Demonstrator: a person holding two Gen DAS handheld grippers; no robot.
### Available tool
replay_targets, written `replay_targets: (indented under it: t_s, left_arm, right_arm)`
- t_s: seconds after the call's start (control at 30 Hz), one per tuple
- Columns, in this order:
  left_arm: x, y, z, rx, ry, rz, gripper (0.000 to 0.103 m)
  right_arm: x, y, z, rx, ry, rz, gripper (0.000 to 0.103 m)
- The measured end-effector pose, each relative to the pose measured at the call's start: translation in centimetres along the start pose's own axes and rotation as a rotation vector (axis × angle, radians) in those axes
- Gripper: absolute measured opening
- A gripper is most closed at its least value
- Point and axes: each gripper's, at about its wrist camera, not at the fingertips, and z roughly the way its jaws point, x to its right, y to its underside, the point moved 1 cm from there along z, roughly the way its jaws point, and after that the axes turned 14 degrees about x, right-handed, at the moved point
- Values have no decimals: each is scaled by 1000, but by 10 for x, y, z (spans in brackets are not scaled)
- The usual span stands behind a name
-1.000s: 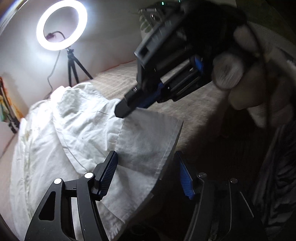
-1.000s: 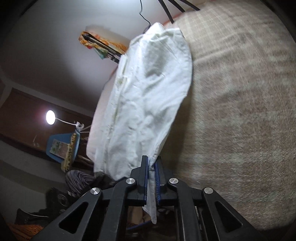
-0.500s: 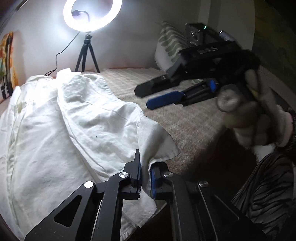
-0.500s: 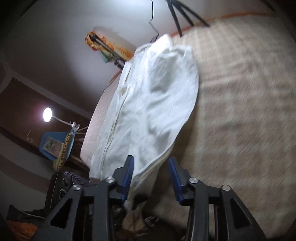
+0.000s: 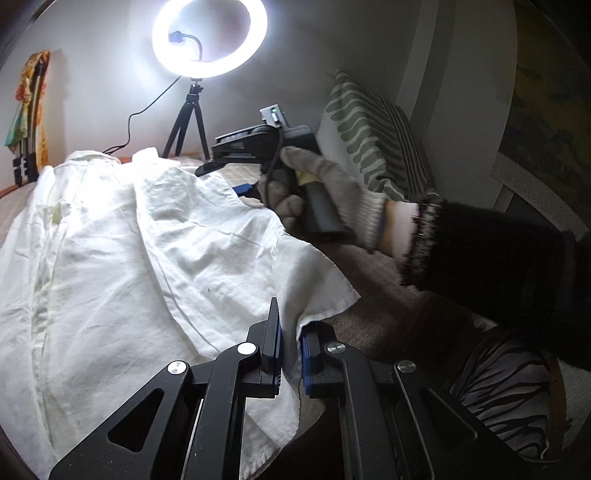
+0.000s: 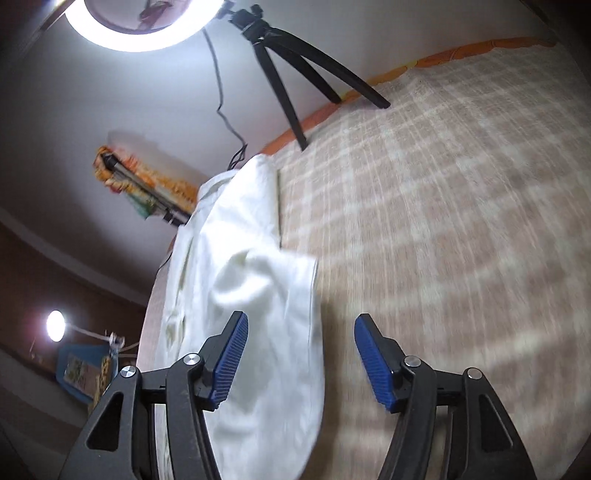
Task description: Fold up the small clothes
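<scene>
A white shirt [image 5: 140, 258] lies spread on a beige checked bedspread [image 6: 443, 221]. My left gripper [image 5: 291, 354] is shut on the shirt's near hem corner at the bed's front edge. My right gripper [image 6: 301, 354] is open and empty, hovering above the shirt's [image 6: 258, 295] right edge and the bedspread. In the left wrist view the right gripper [image 5: 236, 177] is held by a gloved hand [image 5: 325, 199] above the far right side of the shirt.
A lit ring light [image 5: 209, 35] on a black tripod [image 5: 188, 122] stands at the bed's far edge. A green-striped pillow [image 5: 373, 136] leans against the wall at right. A zebra-patterned cloth [image 5: 509, 391] lies at the near right.
My right gripper let go of the shirt's hem, opened, and moved away toward the far side of the bed. My left gripper closed on the near hem corner.
</scene>
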Motion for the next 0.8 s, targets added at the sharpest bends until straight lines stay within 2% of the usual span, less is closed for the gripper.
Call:
replay_targets:
  t_s: [0.03,0.07,0.1,0.23,0.3,0.57,0.8]
  left_arm:
    - [-1,1,-2,2,-1,-8,6]
    - [-3,2,-4,3,-2,-17,6]
    - [-6,3,-5,4,-3,-28,6]
    - [-16,8,-8,11,-11,-59,6]
    - [-20,11,-10,7,-8,-78,6]
    - [-30,17,-30,33,-14,-116,6]
    - [-46,29,-48,39,-36,-192,6]
  right_arm:
    - [-1,-2,8,3,10,15,47]
    - [-2,-4,14,-2,25,26,17]
    - [-4,-5,19,-23,36,31,5]
    - [-31,-11,14,15,165,-171,0]
    - [-31,-13,17,-17,217,-163,0]
    - [-88,-19,16,-9,257,-255,0]
    - [-158,-3,38,-47,298,-425,0]
